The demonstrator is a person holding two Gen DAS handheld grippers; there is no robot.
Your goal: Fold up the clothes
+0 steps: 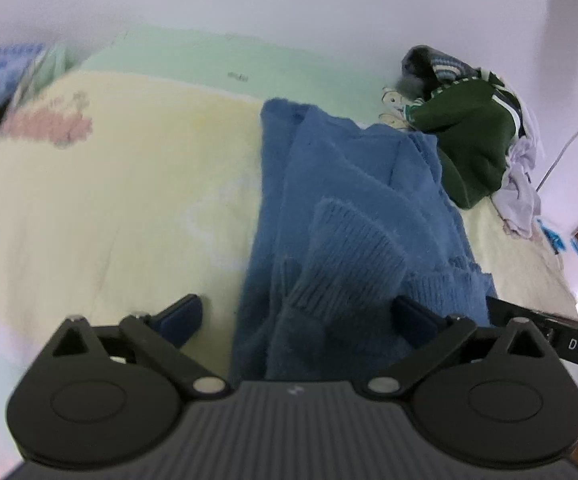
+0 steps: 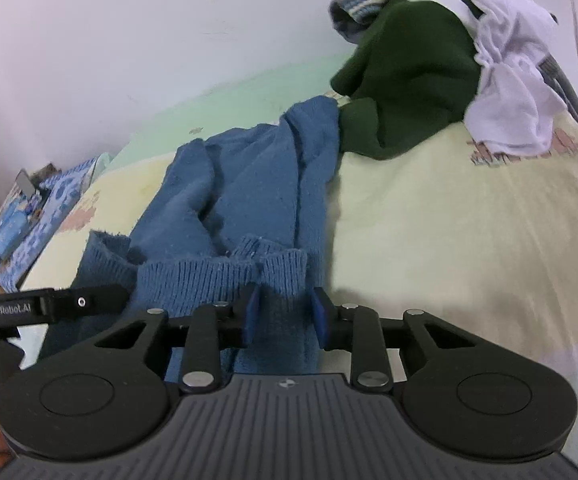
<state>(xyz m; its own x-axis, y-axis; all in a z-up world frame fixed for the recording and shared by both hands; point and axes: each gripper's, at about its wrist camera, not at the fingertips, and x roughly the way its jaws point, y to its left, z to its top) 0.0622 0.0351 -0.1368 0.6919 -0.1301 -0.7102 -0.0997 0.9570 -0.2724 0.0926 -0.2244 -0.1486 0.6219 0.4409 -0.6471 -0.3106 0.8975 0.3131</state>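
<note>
Fingers (image 2: 320, 314) of right gripper (image 2: 285, 314) pinch blue sweater (image 2: 249, 184) hem.

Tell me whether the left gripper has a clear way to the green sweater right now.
Probably not directly. The left gripper stands open at the near hem of the blue sweater, which lies stretched between it and the green sweater at the bed's far side. It would have to lift over the blue one.

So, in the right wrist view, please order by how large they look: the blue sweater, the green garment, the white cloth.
1. blue sweater, the largest, though it lies nearest the camera
2. green garment
3. white cloth, the smallest; it lies partly on the green garment
</note>
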